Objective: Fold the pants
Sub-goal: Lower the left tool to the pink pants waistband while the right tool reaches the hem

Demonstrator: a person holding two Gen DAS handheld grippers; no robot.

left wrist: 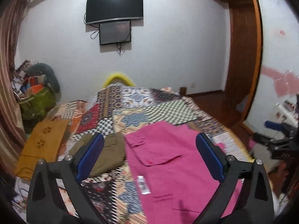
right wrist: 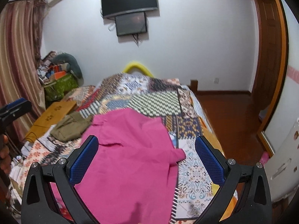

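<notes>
With both the left tongs (left wrist: 149, 156) and right tongs (right wrist: 146, 160) released above the pink pants (left wrist: 173, 168) spread on the bed (left wrist: 149, 104), a shallow pinch would probably catch only one layer, skewing the fold.

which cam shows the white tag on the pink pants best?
Left wrist: the white tag lies in plain sight on the pink pants, between the open fingers. Right wrist shows the pants, but no tag is visible there.

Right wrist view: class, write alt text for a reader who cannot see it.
Pink pants lie spread on a patchwork bedspread, framed by the open right claw, which holds nothing. Folded olive pants lie to the left; two dark screens hang on the wall.
</notes>
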